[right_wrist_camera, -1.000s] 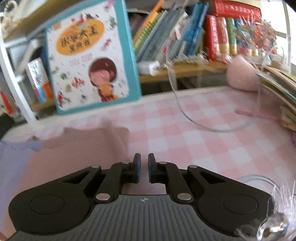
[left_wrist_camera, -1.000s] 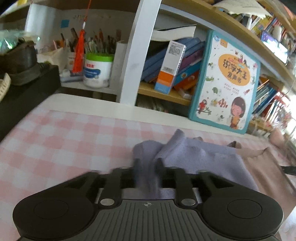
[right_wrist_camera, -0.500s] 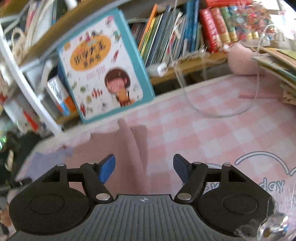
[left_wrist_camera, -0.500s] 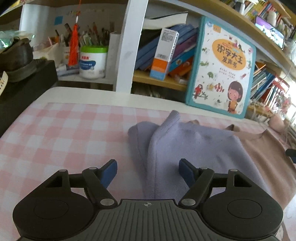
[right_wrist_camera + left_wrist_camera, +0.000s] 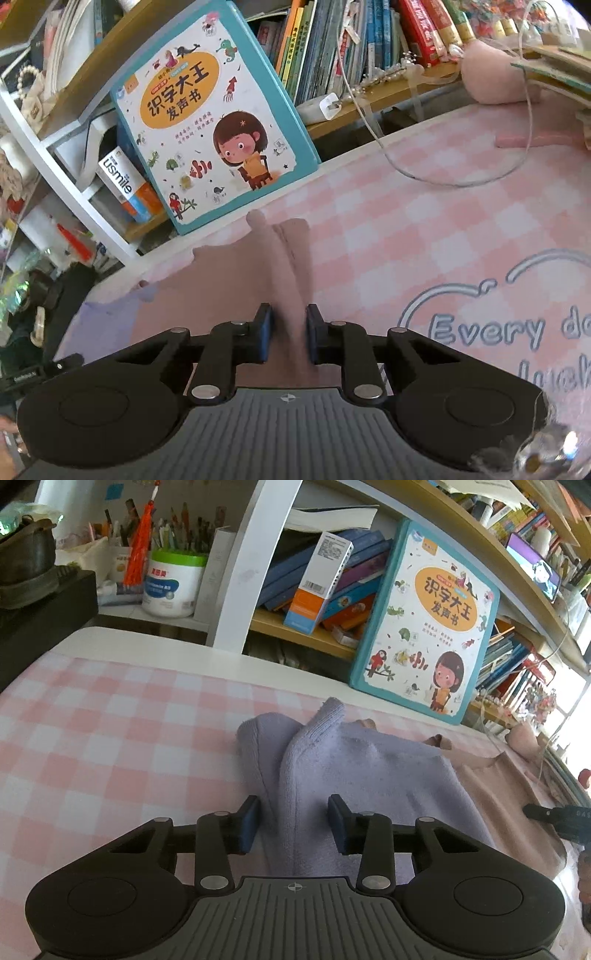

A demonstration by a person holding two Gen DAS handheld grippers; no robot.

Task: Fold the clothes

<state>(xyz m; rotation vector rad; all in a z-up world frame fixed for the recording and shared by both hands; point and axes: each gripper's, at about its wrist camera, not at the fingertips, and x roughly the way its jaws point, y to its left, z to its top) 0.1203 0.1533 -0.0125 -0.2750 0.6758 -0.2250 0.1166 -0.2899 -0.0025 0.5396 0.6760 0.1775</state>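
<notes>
A lilac knitted garment (image 5: 354,775) is seen lying on the pink-and-white checked table cover (image 5: 110,731), partly overlapping a dusty-pink garment (image 5: 517,805) spread to its right. A raised fold of the lilac fabric runs forward between the fingers of the left gripper (image 5: 294,823), whose blue pads (image 5: 248,825) are held apart, one on each side of the fold, with gaps visible between pad and cloth. In the right wrist view, the right gripper (image 5: 289,334) is set over a ridge of the dusty-pink garment (image 5: 236,280); its jaws are narrowly apart with the ridge passing between them, and it cannot be told whether the pads press the fabric. The lilac garment (image 5: 99,325) is glimpsed at the left edge of that view. A teal-bordered children's book (image 5: 424,627) with a cartoon girl is propped against the bookshelf (image 5: 306,635) behind the table. A white cable (image 5: 443,177) is looped on the cover at the far right
</notes>
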